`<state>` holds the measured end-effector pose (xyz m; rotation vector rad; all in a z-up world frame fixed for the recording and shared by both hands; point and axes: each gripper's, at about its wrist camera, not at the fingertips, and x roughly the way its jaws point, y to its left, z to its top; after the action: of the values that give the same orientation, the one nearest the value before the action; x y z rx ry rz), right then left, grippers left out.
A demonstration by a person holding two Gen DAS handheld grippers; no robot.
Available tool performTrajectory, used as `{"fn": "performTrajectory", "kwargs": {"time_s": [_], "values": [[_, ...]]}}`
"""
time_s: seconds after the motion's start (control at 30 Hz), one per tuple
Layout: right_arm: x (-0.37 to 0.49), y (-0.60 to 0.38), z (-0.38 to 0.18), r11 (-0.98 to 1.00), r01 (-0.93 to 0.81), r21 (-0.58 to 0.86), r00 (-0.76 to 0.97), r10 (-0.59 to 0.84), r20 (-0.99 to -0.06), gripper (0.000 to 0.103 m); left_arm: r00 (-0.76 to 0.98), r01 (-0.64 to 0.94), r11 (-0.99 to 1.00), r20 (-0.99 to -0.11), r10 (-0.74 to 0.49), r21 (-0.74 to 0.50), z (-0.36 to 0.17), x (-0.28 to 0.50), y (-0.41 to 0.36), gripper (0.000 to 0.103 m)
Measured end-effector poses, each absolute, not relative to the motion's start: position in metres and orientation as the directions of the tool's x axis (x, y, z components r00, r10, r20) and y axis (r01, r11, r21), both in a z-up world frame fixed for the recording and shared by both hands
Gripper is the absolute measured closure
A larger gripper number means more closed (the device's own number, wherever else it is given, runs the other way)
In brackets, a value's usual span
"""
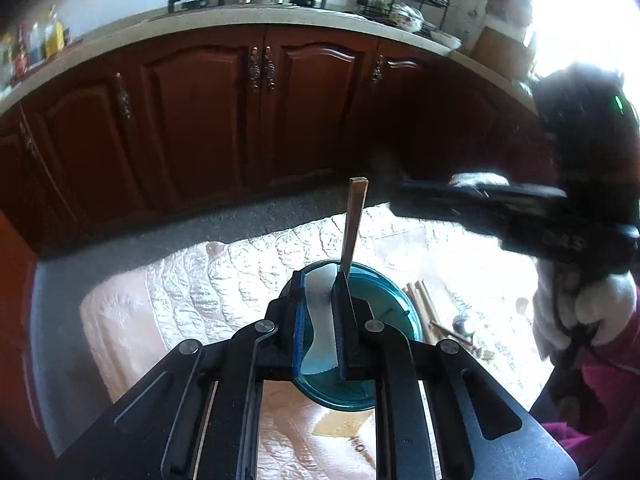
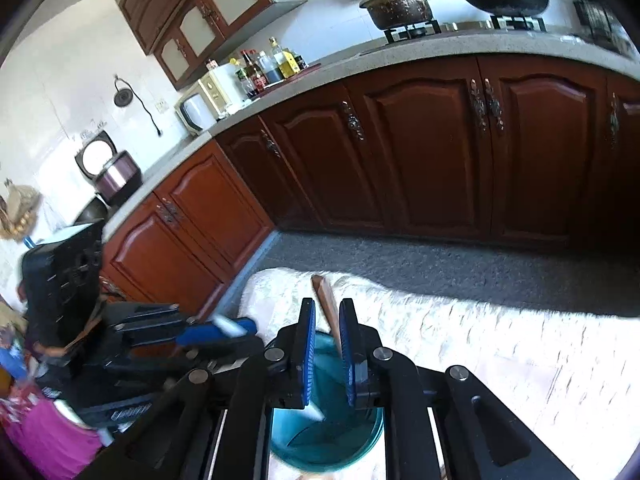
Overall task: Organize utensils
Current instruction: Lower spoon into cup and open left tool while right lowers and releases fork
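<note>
A kitchen with dark wood cabinets [image 1: 208, 120] backs a quilted cloth [image 1: 168, 296] where a teal cup [image 1: 400, 312] stands. The left gripper [image 1: 320, 320] pinches a white utensil handle [image 1: 320, 312] over the cup, probably to drop it in. The right gripper [image 2: 327, 356], jaws nearly together, appears to hold a wooden stick [image 2: 330, 312] leaning in the cup; loose chopsticks [image 1: 420, 300] lie just right.

You've got the cup [image 1: 394, 322] on the quilted cloth [image 1: 192, 292] — chopsticks [image 1: 420, 300] lying just right of it, one wooden stick [image 1: 354, 224] standing inside; cabinets [image 1: 200, 120] behind, stove [image 1: 248, 0] atop.
</note>
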<state>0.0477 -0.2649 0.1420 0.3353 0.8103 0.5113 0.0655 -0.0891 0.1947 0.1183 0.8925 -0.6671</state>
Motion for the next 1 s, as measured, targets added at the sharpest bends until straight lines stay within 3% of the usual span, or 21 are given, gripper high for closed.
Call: {"fn": "performTrajectory", "kwargs": {"time_s": [0.23, 0.4, 0.63, 0.7, 0.77, 1.0], "values": [[0.020, -0.235, 0.110, 0.822, -0.420, 0.386, 0.461, 0.559, -0.689, 0.092, 0.450, 0.560, 0.805, -0.744, -0.495, -0.197, 0.195, 0.068, -0.089, 0.092], [0.023, -0.218, 0.094, 0.785, -0.489, 0.379, 0.438, 0.597, -0.672, 0.092, 0.453, 0.557, 0.802, -0.730, -0.511, -0.215, 0.201, 0.066, -0.089, 0.092], [0.023, -0.220, 0.098, 0.783, -0.496, 0.376, 0.448, 0.602, -0.661, 0.092, 0.399, 0.673, 0.720, -0.737, -0.545, -0.168, 0.214, 0.065, -0.098, 0.092], [0.018, -0.226, 0.101, 0.770, -0.498, 0.399, 0.447, 0.623, -0.642, 0.088, 0.379, 0.688, 0.707, -0.750, -0.543, -0.163, 0.215, 0.069, -0.097, 0.092], [0.016, -0.232, 0.101, 0.771, -0.483, 0.416, 0.455, 0.627, -0.633, 0.075, 0.376, 0.707, 0.694, -0.758, -0.532, -0.137, 0.216, 0.069, -0.095, 0.092], [0.019, -0.235, 0.086, 0.780, -0.400, 0.481, 0.450, 0.624, -0.639, 0.073, 0.324, 0.860, 0.510, -0.797, -0.510, 0.023, 0.218, 0.051, -0.113, 0.092]]}}
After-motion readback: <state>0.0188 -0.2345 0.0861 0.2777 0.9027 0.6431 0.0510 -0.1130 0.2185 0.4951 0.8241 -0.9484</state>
